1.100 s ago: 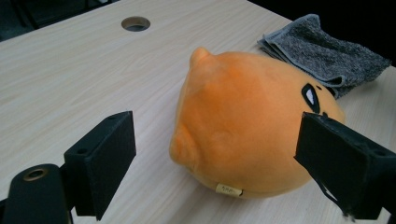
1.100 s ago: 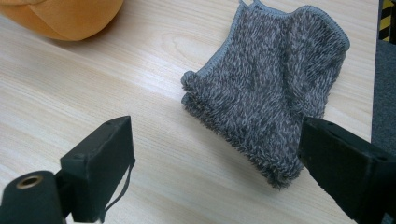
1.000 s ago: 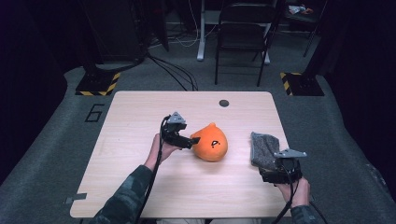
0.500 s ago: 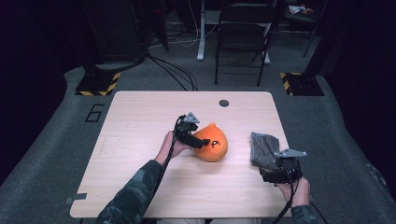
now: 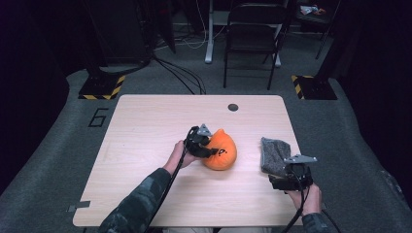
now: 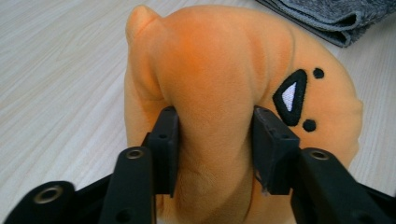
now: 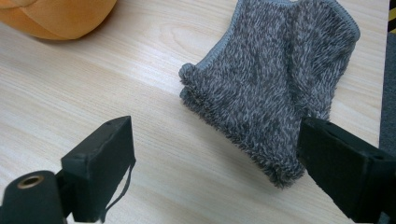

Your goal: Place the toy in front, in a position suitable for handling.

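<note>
left gripper [image 6: 217, 140] closing, pinching orange plush [image 6: 224, 70] | plush underside hidden

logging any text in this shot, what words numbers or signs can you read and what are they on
"6": a dark numeral on the grey floor left of the table.
Yellow and black hazard stripes, no words: on the two black base plates on the floor beyond the table.
The orange plush toy bears a stitched black and white triangle with two black dots, no lettering.
The grey knitted cloth carries no label.
</note>
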The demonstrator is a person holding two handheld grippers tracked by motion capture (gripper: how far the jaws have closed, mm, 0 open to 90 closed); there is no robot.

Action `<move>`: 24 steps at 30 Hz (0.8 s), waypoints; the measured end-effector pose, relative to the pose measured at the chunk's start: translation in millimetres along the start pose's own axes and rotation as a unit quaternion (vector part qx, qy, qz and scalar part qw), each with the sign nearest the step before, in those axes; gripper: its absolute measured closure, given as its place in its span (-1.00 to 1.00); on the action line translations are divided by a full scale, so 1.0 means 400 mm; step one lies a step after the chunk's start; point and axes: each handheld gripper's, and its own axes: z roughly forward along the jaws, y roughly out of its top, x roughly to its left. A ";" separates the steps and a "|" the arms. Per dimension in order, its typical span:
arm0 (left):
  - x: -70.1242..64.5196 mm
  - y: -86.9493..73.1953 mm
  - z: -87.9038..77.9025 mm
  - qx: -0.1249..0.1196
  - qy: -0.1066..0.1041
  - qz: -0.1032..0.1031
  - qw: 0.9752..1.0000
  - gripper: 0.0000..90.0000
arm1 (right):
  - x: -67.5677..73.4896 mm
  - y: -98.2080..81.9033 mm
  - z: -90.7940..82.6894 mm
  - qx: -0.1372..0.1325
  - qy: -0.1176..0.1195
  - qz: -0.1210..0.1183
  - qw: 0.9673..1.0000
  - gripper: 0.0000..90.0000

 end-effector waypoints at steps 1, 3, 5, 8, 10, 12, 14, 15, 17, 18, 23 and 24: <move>-0.003 -0.002 -0.001 -0.004 0.004 0.003 1.000 0.31 | 0.000 0.000 0.000 -0.001 0.000 -0.001 1.000 -0.77; -0.013 -0.004 -0.004 -0.011 0.016 0.006 1.000 0.41 | -0.001 0.001 0.000 -0.002 -0.001 0.000 1.000 -0.76; -0.025 -0.004 -0.009 -0.018 0.026 0.009 0.999 0.48 | -0.002 0.001 -0.002 0.002 -0.001 0.003 1.000 -0.76; -0.040 0.000 -0.021 -0.029 0.037 0.013 0.999 0.54 | -0.004 0.000 -0.002 -0.002 -0.002 0.003 1.000 -0.76; -0.048 0.003 -0.031 -0.038 0.037 0.007 0.999 0.57 | -0.007 0.000 -0.002 -0.004 -0.002 0.000 1.000 -0.76; -0.057 0.005 -0.036 -0.051 0.039 -0.002 0.998 0.58 | -0.006 0.000 -0.002 -0.003 -0.003 0.000 1.000 -0.76; -0.066 0.007 -0.042 -0.058 0.044 -0.011 0.997 0.59 | -0.005 0.000 -0.002 -0.003 -0.003 0.002 1.000 -0.76; -0.069 0.008 -0.047 -0.060 0.045 -0.014 0.997 0.59 | -0.004 0.000 -0.002 -0.001 -0.002 0.004 1.000 -0.76; -0.075 0.011 -0.052 -0.074 0.050 -0.024 0.996 0.59 | -0.004 0.001 -0.002 -0.002 -0.003 0.005 1.000 -0.76; -0.078 0.012 -0.057 -0.077 0.053 -0.029 0.995 0.59 | -0.004 0.001 -0.003 -0.002 -0.002 0.005 1.000 -0.76; -0.098 0.021 -0.072 -0.097 0.064 -0.060 0.991 0.58 | -0.004 0.000 -0.001 0.000 -0.002 0.005 1.000 -0.76; -0.100 0.021 -0.075 -0.103 0.068 -0.067 0.990 0.58 | -0.003 0.000 0.000 0.000 -0.001 0.005 1.000 -0.76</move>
